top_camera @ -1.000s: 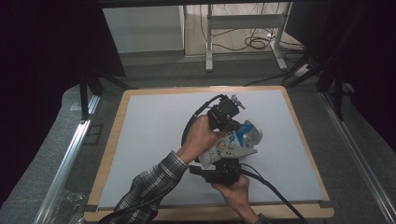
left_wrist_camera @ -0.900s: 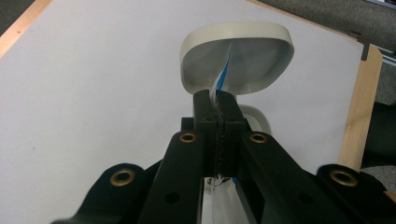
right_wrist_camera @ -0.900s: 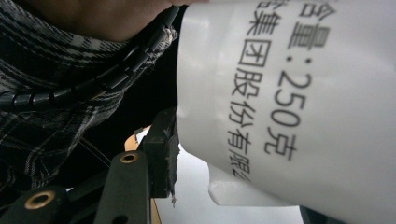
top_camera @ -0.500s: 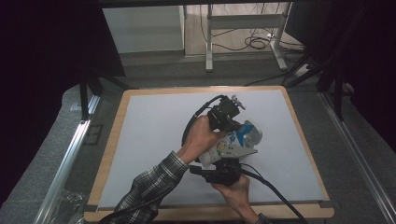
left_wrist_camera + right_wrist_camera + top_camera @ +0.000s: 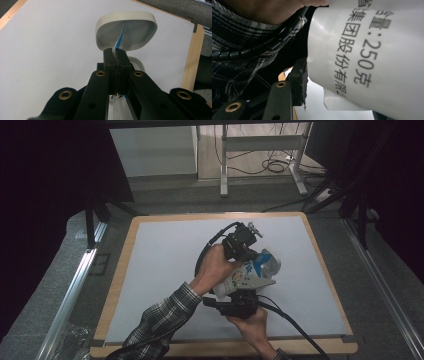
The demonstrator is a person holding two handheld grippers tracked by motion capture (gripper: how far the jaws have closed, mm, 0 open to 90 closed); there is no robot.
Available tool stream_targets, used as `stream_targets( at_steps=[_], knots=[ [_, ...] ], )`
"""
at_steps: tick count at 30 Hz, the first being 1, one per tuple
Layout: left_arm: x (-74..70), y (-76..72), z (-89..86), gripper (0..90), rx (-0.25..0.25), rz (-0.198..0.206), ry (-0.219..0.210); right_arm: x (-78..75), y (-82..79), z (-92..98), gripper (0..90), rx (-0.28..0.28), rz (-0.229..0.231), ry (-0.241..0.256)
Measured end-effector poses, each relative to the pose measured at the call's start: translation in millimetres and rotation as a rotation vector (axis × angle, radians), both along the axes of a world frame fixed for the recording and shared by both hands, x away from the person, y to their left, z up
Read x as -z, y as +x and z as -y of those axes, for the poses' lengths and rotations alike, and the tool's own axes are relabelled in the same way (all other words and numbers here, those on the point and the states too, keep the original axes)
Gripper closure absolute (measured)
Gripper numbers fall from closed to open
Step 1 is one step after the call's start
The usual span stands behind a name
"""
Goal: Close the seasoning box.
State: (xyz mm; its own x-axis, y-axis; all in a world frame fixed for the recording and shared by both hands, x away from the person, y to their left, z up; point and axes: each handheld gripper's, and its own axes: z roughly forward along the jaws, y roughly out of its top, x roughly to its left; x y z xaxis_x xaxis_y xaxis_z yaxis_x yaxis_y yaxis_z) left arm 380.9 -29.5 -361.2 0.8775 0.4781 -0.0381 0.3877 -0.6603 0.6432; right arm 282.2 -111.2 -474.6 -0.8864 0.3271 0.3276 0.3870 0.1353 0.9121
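Observation:
A white packet with coloured print and a blue edge is held tilted above the mat by both grippers. My left gripper is shut on the packet's thin upper edge, just above the mouth of a white mug. The mug lies on its side beside the packet, its handle showing behind the jaws. My right gripper grips the packet's lower end from the near side. In the right gripper view the packet with black printed characters lies against one jaw pad; the other jaw is hidden behind it.
A white mat covers the wooden-edged table. A plaid sleeve and black cables cross the near side. Metal rails run along the table's left, and desk legs and cables stand beyond the far edge.

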Motion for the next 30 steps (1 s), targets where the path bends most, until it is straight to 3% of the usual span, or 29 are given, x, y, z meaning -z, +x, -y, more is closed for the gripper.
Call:
stream_targets(
  at_steps=[30],
  knots=[
    [7.6, -2.1, -10.0, 88.5, -0.006, 0.000, -0.053, 14.1, 1.2, -0.5, 53.0, 0.025, 0.028, -0.058]
  ],
)
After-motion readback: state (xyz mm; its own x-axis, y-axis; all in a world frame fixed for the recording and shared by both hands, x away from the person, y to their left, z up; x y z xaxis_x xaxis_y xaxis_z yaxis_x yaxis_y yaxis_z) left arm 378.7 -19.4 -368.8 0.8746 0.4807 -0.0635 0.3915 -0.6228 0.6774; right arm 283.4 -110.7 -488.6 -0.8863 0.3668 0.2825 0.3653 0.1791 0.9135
